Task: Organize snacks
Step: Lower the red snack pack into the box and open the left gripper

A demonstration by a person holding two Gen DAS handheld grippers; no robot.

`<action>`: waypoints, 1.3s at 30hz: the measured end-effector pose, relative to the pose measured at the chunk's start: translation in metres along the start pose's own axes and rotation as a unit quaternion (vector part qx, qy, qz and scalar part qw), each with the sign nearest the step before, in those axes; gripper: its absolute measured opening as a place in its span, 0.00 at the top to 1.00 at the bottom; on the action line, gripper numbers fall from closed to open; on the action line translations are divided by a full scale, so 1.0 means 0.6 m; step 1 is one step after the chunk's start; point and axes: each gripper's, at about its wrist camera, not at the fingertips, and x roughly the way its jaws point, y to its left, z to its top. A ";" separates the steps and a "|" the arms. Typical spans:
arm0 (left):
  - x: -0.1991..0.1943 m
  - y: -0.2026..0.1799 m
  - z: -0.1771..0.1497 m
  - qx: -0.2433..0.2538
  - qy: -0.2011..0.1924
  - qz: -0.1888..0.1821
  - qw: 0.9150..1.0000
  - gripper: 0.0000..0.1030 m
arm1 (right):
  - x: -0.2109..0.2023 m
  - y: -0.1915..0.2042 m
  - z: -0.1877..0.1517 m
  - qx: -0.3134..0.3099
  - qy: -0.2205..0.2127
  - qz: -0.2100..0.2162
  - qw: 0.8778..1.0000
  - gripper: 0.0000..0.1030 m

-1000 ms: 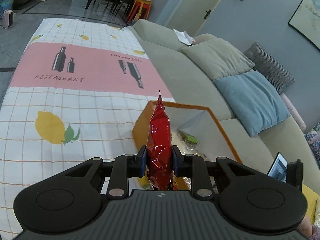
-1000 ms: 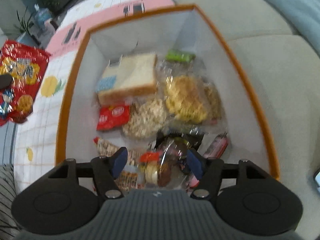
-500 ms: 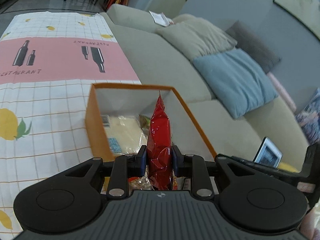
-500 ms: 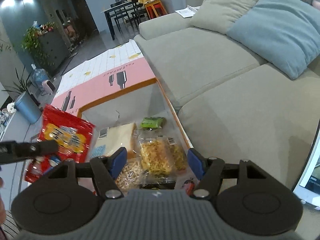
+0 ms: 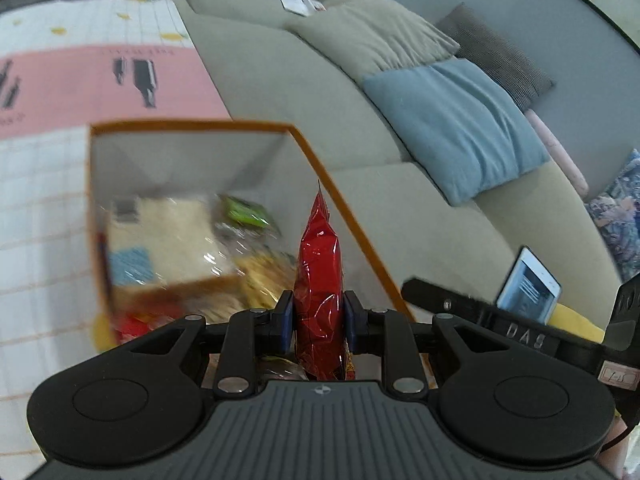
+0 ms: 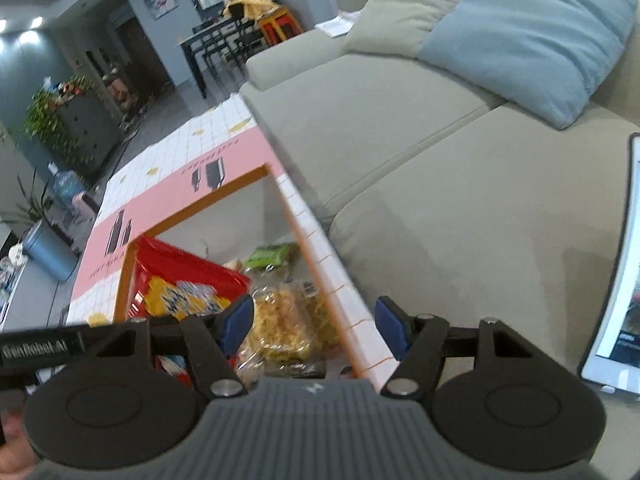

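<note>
Left wrist view: the left gripper [image 5: 318, 322] has its fingers [image 5: 285, 320] pressed shut on a red snack bag [image 5: 319, 280], pinched edge-on between the two blue pads. The bag stands upright from the grip toward 12 o'clock, its crimped tip over the right rim of the orange-edged box [image 5: 340, 200]. The box sits on the counter [image 5: 40, 208], covered by a checked and pink cloth, just beside the sofa [image 5: 280, 80]. Inside it, at 10 o'clock from the fingers, lie a wrapped bread slice [image 5: 168, 232], a green packet [image 5: 246, 212] and a yellow snack pack [image 5: 264, 276], all blurred. The other gripper's arm and a tablet [image 5: 528, 284] show at 3 o'clock.

Right wrist view: the right gripper [image 6: 316, 324] has its fingers [image 6: 390, 324] spread wide with nothing between them; they hover over the box's [image 6: 224, 188] near right corner. The red snack bag [image 6: 180, 280] hangs over the box's left part, at 10 o'clock from these fingers, with the left gripper's arm across its lower edge. A yellow snack pack [image 6: 288, 320] lies below the gap; the green packet [image 6: 272, 254] is at 12 o'clock.
</note>
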 end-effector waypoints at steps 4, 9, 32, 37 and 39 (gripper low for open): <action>0.029 -0.005 -0.009 -0.015 0.021 0.004 1.000 0.73 | -0.011 -0.014 0.000 0.019 -0.011 0.007 1.000 0.36; 0.060 -0.001 -0.018 -0.057 0.055 -0.012 0.997 0.73 | -0.004 -0.010 -0.004 0.014 -0.005 0.017 1.000 0.36; 0.018 0.025 0.002 -0.021 -0.005 0.087 0.996 0.33 | 0.026 -0.006 -0.006 -0.008 0.023 0.007 1.000 0.40; -0.027 0.032 0.009 0.013 -0.036 0.172 0.984 0.33 | 0.034 0.010 -0.013 -0.033 0.034 0.013 0.999 0.52; -0.034 0.038 0.007 0.018 -0.037 0.184 0.982 0.33 | 0.035 0.017 -0.014 -0.046 0.032 0.002 0.998 0.55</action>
